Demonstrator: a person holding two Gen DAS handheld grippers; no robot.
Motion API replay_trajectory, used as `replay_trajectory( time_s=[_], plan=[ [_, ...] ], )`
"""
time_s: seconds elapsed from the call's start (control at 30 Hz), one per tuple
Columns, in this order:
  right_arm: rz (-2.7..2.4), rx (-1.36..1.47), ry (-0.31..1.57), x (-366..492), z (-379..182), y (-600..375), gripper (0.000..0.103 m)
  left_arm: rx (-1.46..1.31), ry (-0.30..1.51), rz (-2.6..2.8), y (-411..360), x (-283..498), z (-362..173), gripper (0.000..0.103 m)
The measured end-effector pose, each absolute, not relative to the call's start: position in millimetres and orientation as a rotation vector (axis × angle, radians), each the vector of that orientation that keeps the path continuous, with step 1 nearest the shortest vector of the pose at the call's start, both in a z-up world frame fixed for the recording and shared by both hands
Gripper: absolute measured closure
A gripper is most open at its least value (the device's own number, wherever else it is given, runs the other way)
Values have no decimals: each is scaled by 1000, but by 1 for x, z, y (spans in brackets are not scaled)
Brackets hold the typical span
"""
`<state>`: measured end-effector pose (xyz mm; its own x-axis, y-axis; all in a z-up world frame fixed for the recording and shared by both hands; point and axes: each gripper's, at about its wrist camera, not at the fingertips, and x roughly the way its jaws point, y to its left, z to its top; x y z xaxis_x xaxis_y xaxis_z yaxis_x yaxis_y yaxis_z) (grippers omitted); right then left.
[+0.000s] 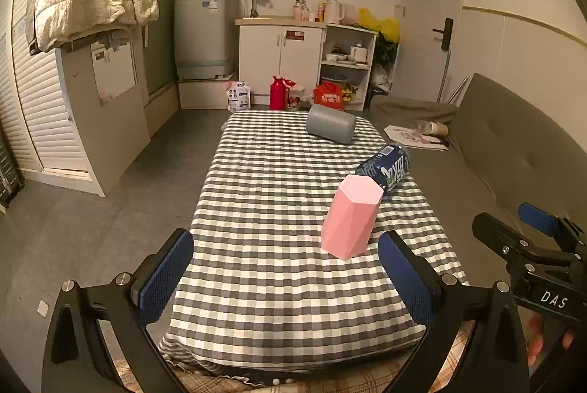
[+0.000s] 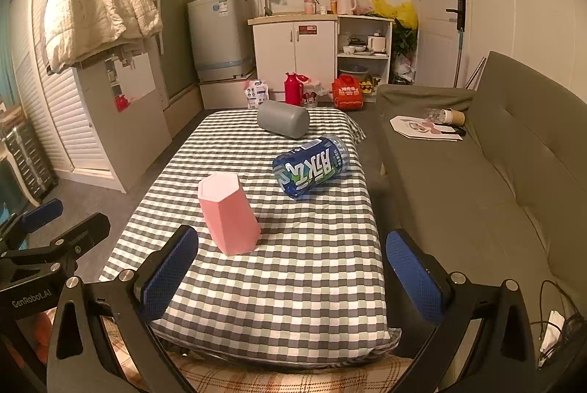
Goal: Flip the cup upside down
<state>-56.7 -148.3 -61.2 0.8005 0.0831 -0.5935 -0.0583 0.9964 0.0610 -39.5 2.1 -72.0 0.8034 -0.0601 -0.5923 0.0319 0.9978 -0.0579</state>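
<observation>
A pink hexagonal cup (image 1: 351,217) stands on the checked tablecloth (image 1: 279,173) with its closed end up and its wider end on the cloth. It also shows in the right wrist view (image 2: 228,213). My left gripper (image 1: 286,275) is open and empty, low over the near end of the table, with the cup just beyond its right finger. My right gripper (image 2: 293,277) is open and empty, with the cup just beyond its left finger. Each gripper shows at the edge of the other's view.
A blue can (image 2: 312,165) lies on its side behind the cup. A grey cup (image 2: 283,123) lies on its side at the table's far end. A grey sofa (image 2: 477,180) runs along the right. Cabinets and a washing machine stand at the back wall.
</observation>
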Motion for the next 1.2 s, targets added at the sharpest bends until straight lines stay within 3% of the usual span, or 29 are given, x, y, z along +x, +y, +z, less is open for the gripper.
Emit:
replay_trajectory(
  time_s=[1.2],
  plan=[
    [82,13,658,-54,-63,-138,0,-48,640,-39,7,-39,-73,0]
  ],
)
